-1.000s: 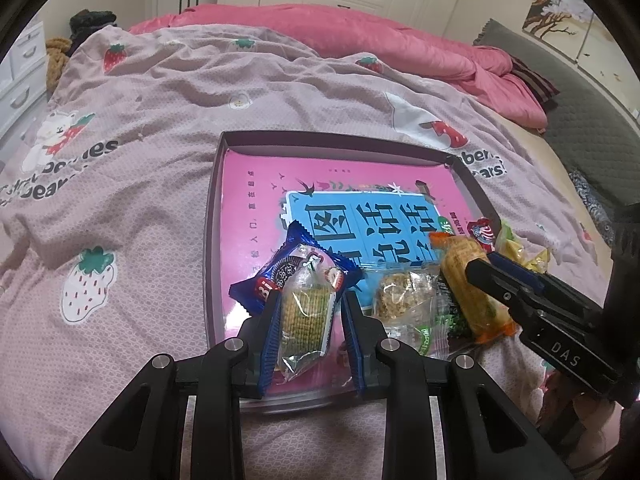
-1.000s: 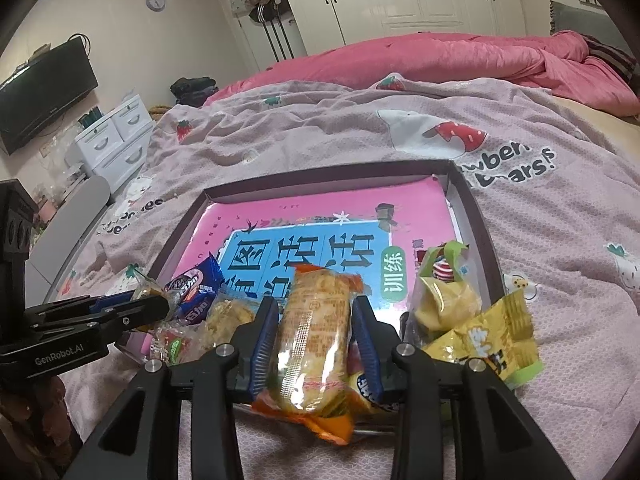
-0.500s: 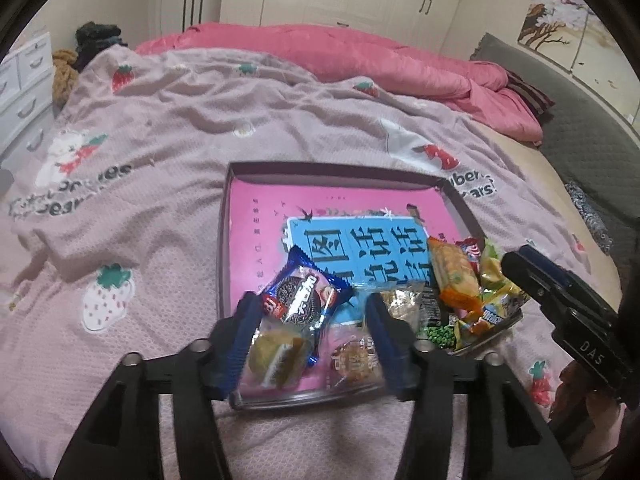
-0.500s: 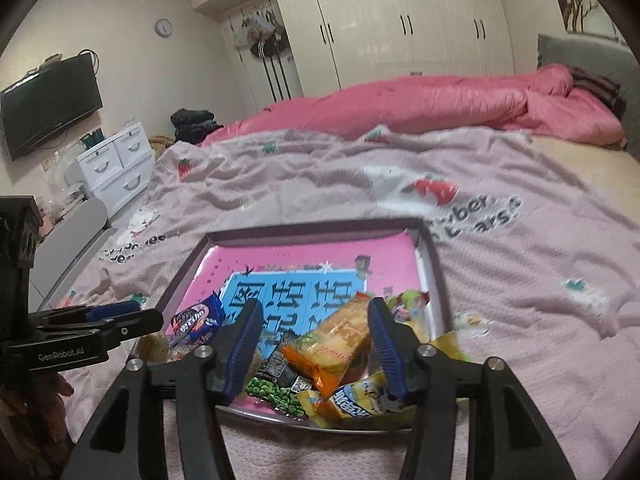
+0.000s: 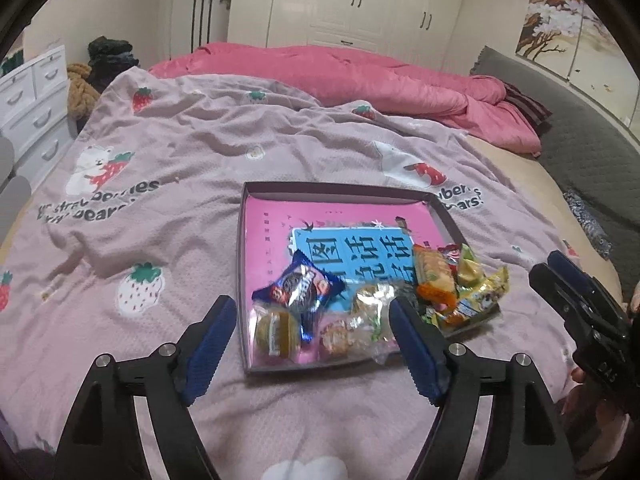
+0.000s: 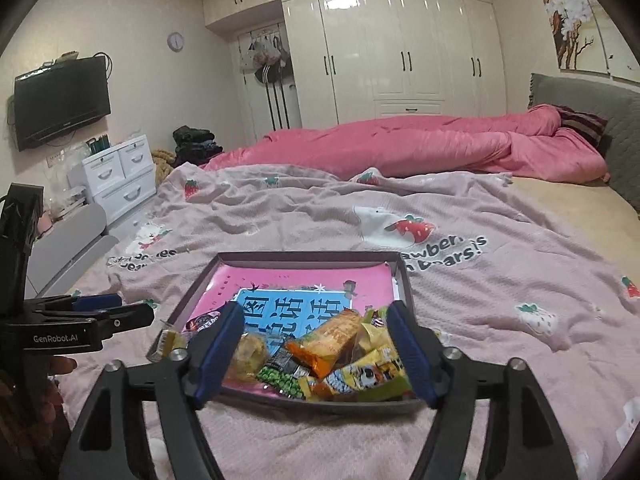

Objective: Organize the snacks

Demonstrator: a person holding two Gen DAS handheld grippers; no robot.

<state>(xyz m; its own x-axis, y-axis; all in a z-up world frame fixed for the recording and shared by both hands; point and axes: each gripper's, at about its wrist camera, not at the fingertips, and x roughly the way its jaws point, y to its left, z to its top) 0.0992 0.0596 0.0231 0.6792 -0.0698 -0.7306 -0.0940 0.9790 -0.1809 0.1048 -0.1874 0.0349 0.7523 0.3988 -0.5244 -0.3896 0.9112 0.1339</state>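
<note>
A pink strawberry-print bedspread [image 6: 500,264] covers the bed, with a rumpled pink duvet [image 6: 420,144] along its far side. White wardrobes [image 6: 400,48] line the back wall. A television [image 6: 62,102] hangs above a white drawer unit [image 6: 118,178]; a round clock [image 6: 175,41] sits higher up.

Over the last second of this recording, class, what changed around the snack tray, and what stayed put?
Both grippers let go and drew back: the left gripper released a clear cookie pack, the right gripper an orange cracker pack. Their jaws are opening, empty. The tray stayed.
</note>
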